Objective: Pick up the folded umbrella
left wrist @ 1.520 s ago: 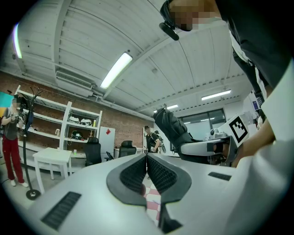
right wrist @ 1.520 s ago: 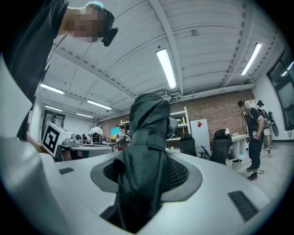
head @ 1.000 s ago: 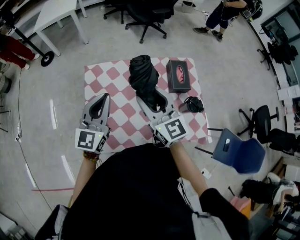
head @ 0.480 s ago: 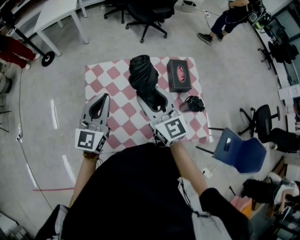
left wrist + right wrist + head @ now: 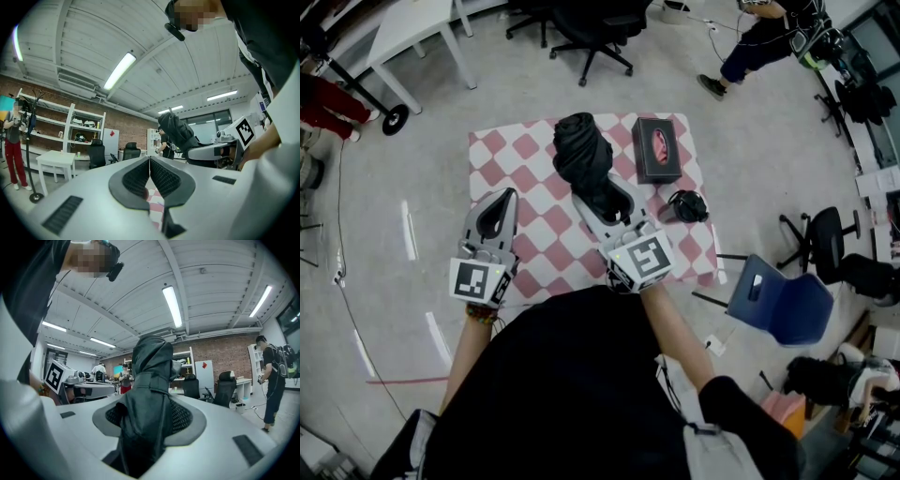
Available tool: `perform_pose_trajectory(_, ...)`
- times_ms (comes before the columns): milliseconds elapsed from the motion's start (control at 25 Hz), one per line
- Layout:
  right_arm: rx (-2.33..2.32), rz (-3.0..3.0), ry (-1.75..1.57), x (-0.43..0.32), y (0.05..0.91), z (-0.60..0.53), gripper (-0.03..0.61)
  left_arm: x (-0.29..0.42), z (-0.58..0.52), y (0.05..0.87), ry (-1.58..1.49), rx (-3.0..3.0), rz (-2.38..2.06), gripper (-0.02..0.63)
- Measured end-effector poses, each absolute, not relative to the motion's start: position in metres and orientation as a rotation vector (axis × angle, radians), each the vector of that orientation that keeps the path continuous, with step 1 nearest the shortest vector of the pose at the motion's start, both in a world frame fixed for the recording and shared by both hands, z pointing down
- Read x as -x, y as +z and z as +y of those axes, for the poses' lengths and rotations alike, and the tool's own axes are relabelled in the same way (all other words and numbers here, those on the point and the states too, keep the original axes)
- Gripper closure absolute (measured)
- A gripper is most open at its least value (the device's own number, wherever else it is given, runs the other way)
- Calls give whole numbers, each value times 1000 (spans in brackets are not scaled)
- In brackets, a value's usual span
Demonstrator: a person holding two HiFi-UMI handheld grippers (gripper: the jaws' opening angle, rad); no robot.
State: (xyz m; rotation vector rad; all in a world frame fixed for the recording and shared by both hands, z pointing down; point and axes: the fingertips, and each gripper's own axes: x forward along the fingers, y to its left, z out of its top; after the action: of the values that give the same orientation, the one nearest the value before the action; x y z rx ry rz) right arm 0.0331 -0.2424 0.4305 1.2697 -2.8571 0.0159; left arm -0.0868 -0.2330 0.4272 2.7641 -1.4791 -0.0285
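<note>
The folded black umbrella (image 5: 583, 155) juts out over the red-and-white checkered cloth (image 5: 530, 159), held level above it. My right gripper (image 5: 609, 199) is shut on the umbrella's near end. In the right gripper view the umbrella (image 5: 147, 394) fills the gap between the ribbed pads and rises past them. My left gripper (image 5: 497, 212) hovers over the cloth's left part, shut with nothing in it. In the left gripper view its gripper (image 5: 149, 174) has the pads pressed together, and the umbrella (image 5: 176, 133) shows to the right.
A black tissue box (image 5: 657, 150) with a pink opening lies on the cloth's back right. A small black object (image 5: 685, 207) sits by the cloth's right edge. A blue chair (image 5: 783, 305) stands at the right; office chairs (image 5: 586, 28) and a white table (image 5: 417, 28) stand behind.
The umbrella's far end has drifted slightly to the left. Both grippers stay where they were. A person at the back right has walked on.
</note>
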Motion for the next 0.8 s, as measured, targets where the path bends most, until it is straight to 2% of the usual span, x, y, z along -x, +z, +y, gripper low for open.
perform_pose_trajectory(800,-1247,-2844,30,-37,431,-239,371,92,-228,427,-25,-2736,-1511,598)
